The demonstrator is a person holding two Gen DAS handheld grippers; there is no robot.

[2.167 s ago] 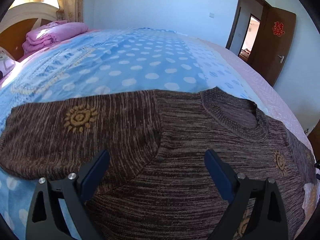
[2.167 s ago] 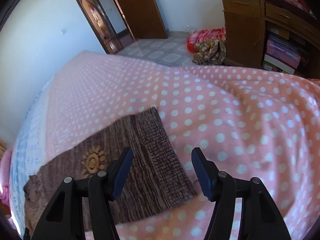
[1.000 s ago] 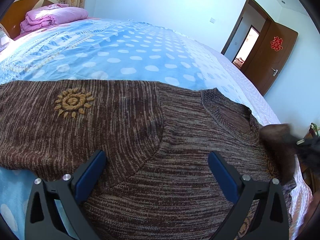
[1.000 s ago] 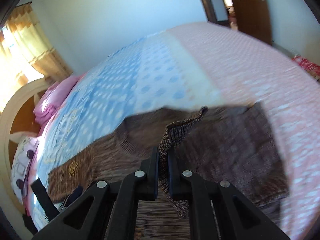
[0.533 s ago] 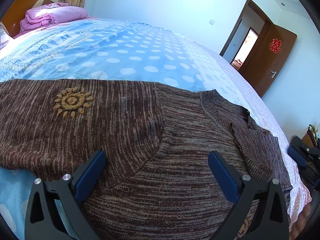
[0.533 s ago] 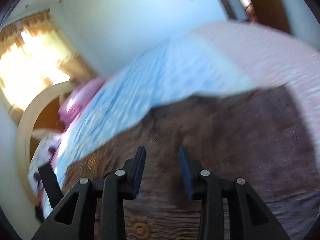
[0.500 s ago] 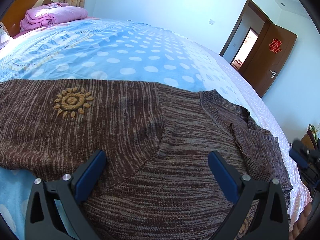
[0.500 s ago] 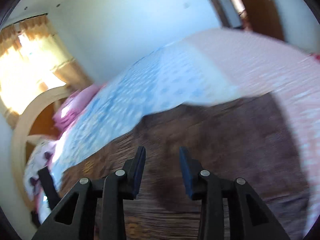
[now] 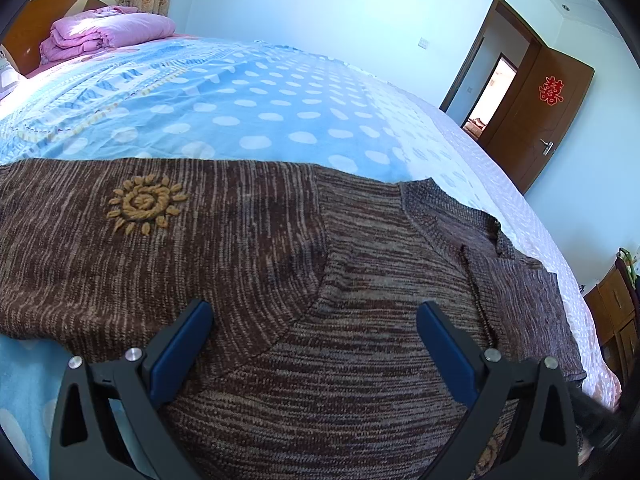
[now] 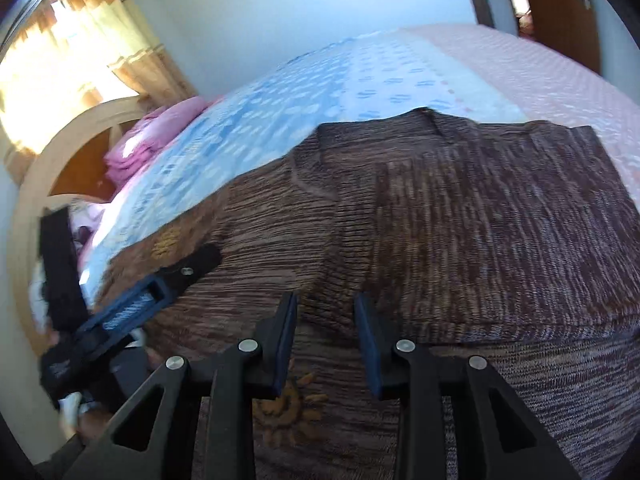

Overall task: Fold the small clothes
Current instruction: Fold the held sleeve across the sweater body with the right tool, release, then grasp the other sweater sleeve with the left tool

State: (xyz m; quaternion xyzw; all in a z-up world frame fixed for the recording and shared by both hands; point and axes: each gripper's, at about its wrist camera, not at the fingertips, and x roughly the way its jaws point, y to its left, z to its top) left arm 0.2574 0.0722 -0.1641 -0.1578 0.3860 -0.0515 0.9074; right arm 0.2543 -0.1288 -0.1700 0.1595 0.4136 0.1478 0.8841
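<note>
A brown knit sweater [image 9: 304, 264] with yellow sun motifs lies flat on the bed. Its left sleeve [image 9: 120, 232] stretches out to the left. Its right sleeve [image 10: 500, 232] is folded over onto the body. My left gripper [image 9: 314, 330] is open and empty, low over the left chest of the sweater. It also shows in the right wrist view [image 10: 132, 300] at the left. My right gripper [image 10: 326, 320] is open and empty, just above the near edge of the folded sleeve.
The bed has a blue dotted cover [image 9: 240, 112] turning pink [image 10: 552, 72] toward the right. A folded pink quilt [image 9: 104, 36] lies by the headboard. A brown door [image 9: 540, 120] stands open at the far right. A wooden cabinet [image 9: 616, 312] is beside the bed.
My right gripper carried the right sleeve over onto the sweater's body, let it go and opened. The left gripper has stayed over the sweater, open.
</note>
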